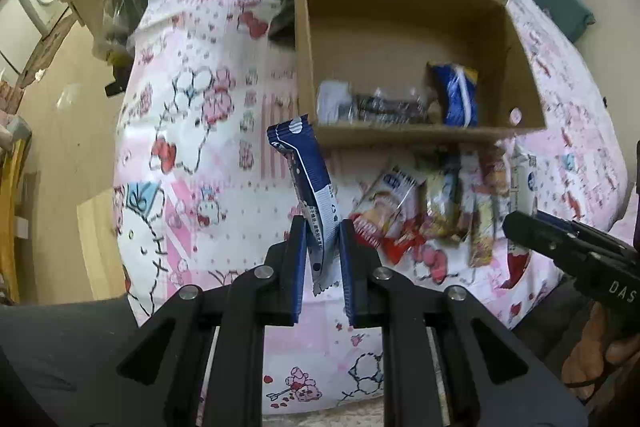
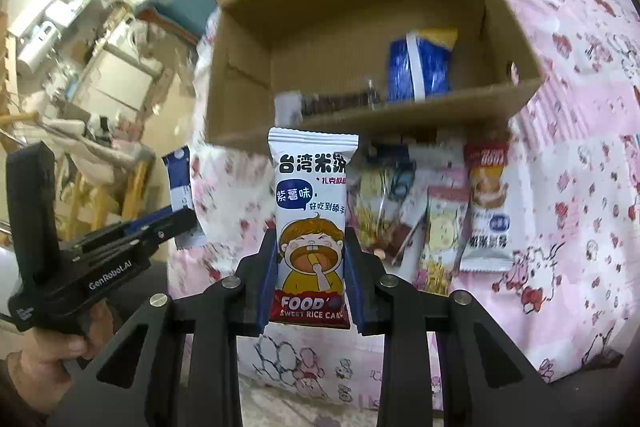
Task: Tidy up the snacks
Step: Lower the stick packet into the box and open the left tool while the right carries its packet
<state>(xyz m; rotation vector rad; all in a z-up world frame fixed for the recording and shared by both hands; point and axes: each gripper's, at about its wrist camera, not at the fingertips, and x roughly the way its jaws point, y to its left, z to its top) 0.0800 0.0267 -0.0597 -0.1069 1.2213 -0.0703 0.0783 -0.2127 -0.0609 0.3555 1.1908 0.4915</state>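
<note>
Right now you carry one snack in each gripper, both raised short of the cardboard box (image 2: 248, 75), which sits open on the bed (image 1: 192, 155) to take them. Your left gripper (image 1: 322, 227) is pinched onto the lower part of a blue-and-white packet (image 1: 310, 183), so most of its length stands free and leans left. Your right gripper (image 2: 311, 239) is closed partway on the sides of the sweet rice cake packet (image 2: 312, 211), held upright and facing the camera. Inside the box already lie a blue bag (image 2: 420, 67) and a dark bar (image 1: 386, 107). More loose snacks (image 2: 436, 219) wait on the bed just in front of it.
</note>
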